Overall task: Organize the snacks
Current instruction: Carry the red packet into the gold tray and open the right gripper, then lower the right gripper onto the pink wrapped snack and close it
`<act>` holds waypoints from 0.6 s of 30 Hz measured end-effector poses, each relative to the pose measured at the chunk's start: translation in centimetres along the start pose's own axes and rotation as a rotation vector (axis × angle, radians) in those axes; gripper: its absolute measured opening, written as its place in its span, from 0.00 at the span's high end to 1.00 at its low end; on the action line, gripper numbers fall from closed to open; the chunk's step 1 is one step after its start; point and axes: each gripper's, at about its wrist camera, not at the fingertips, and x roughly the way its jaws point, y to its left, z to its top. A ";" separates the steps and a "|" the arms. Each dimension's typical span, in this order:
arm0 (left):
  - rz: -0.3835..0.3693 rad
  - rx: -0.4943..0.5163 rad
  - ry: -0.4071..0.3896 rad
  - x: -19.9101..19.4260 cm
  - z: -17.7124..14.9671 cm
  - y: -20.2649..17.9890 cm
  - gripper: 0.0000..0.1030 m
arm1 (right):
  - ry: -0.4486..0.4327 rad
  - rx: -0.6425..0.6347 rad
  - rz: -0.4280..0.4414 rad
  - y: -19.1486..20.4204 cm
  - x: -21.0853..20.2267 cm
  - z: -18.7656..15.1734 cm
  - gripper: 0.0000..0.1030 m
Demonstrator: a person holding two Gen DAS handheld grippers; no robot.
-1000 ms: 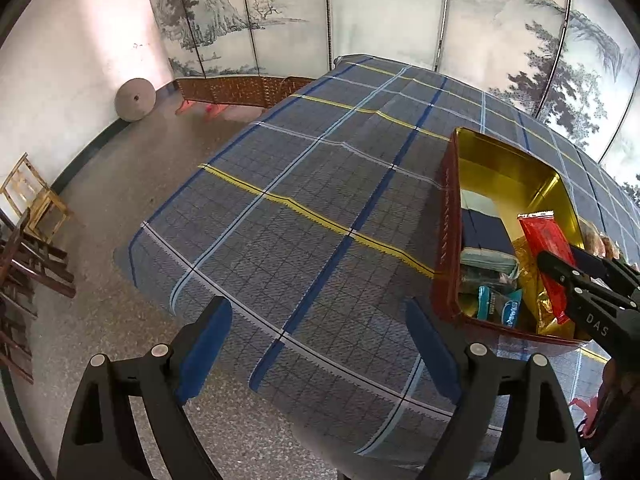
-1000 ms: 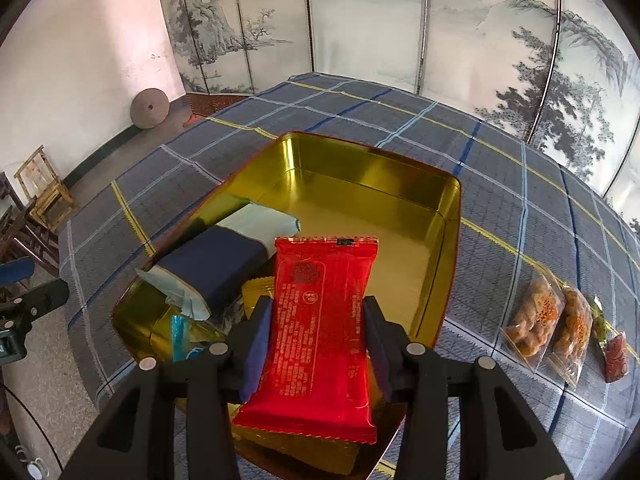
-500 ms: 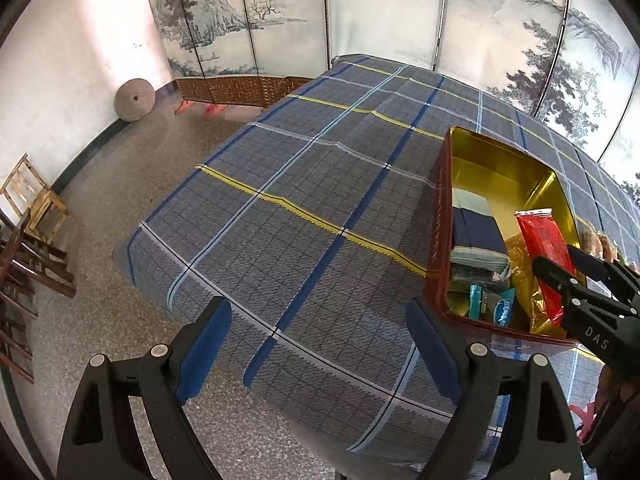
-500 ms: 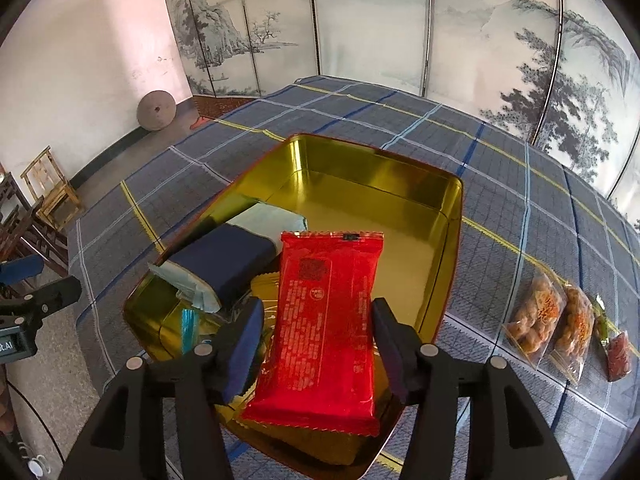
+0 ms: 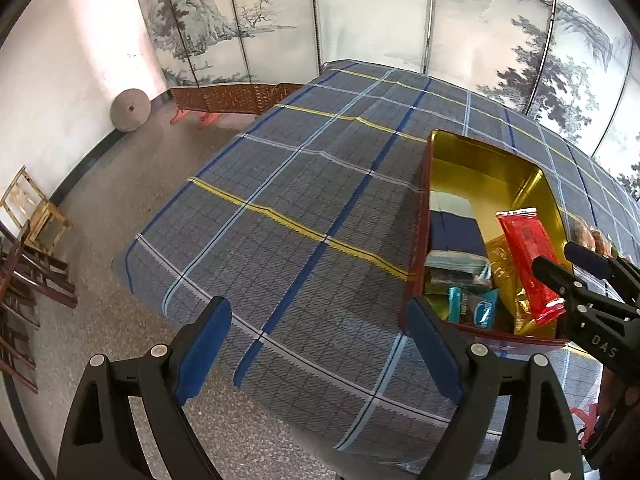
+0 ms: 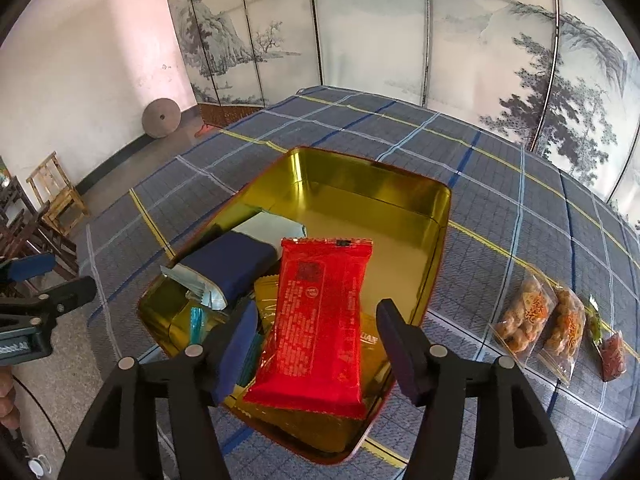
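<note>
Gold tin (image 6: 360, 176) holds my red pack (image 6: 320, 320) near its front edge; far half bare. My right gripper (image 6: 316, 344) has just been opening around it; left gripper (image 5: 320, 344) gapes wide, holding nothing.

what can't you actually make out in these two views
- Print on the red snack packet: too small and blurred to read, right wrist view.
- Snacks under it in the gold tin: mostly covered by the red packet and the navy packet.
- Small red bag at the table's right: contents too small to tell.
- Clear bags of fried snacks: nearly hidden behind the right hand-held gripper, left wrist view.
</note>
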 end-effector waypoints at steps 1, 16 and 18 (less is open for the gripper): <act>-0.001 0.004 -0.001 -0.1 0.1 -0.3 0.16 | -0.003 0.006 0.004 -0.2 -0.2 0.0 0.38; -0.111 0.159 -0.008 -0.6 0.8 -9.7 0.15 | -0.048 0.110 -0.135 -11.1 -4.3 -3.0 0.39; -0.149 0.182 0.000 -0.6 0.8 -11.5 0.15 | -0.048 0.120 -0.184 -13.8 -5.1 -4.0 0.39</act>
